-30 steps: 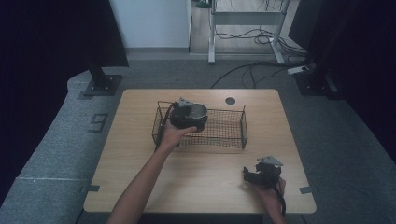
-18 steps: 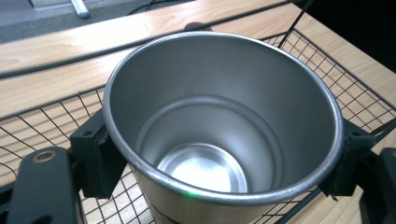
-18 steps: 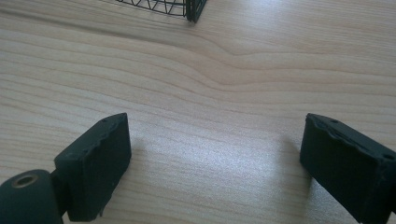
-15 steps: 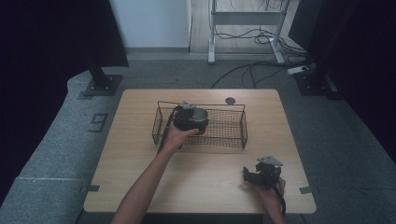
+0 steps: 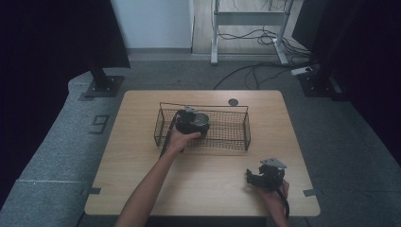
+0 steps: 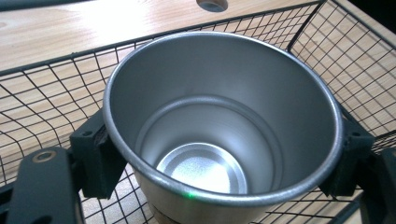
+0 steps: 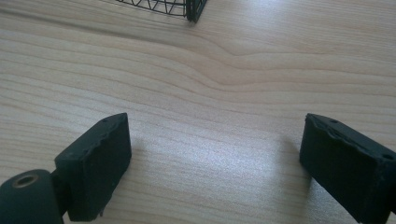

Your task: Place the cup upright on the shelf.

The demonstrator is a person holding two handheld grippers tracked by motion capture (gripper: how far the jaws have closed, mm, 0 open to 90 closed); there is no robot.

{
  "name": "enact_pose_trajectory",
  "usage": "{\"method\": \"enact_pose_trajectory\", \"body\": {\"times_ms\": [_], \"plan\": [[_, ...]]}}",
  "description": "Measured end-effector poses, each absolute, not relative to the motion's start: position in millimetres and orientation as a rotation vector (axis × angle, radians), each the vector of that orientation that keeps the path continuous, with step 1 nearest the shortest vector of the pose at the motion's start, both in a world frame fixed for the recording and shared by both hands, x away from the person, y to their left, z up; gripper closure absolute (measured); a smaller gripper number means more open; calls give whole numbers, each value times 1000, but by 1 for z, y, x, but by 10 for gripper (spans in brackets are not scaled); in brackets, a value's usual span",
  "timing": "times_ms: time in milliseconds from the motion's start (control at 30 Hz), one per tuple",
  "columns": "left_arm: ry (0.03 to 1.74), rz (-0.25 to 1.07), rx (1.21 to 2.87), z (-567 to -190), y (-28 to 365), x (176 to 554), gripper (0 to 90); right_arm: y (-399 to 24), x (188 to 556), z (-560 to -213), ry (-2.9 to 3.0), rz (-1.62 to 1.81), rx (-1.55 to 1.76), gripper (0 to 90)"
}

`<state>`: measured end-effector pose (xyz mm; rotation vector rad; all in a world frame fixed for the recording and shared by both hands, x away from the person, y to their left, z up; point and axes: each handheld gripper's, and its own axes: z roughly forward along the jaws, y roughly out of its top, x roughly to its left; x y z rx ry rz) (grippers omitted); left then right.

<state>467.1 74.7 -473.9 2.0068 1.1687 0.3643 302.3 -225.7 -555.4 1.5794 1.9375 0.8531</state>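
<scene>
Since a second ago my left gripper [image 5: 191, 124] has carried the steel cup [image 6: 219, 121] slightly rightward inside the wire basket [image 5: 236, 137]; the right gripper [image 5: 265, 177] has not moved, resting on the surface [image 5: 142, 189] near the front right corner with its fingers [image 7: 95, 165] wide apart and empty. Left fingers [image 6: 95, 158] are clamped on the cup's wall on both sides, cup upright in the basket's left half. I judge this the placing step: next, lower until the base seats on the mesh, then open and withdraw straight up.
</scene>
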Motion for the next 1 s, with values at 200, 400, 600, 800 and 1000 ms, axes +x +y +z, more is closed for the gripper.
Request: {"method": "enact_pose_trajectory", "body": {"times_ms": [200, 400, 600, 800, 1000], "plan": [[1183, 356, 2029, -480, 73, 469, 182, -226, 302, -555, 1937, 853, 1579, 88], [1198, 363, 2027, -483, 72, 470, 181, -226, 302, -555, 1937, 853, 1579, 88], [1215, 378, 2045, -489, 72, 472, 179, -226, 302, -555, 1937, 854, 1579, 88], [1234, 370, 2057, -492, 73, 473, 178, -226, 302, -556, 1936, 855, 1579, 88], [1240, 361, 2090, -492, 70, 472, 177, -226, 302, -556, 1935, 855, 1580, 89]]}}
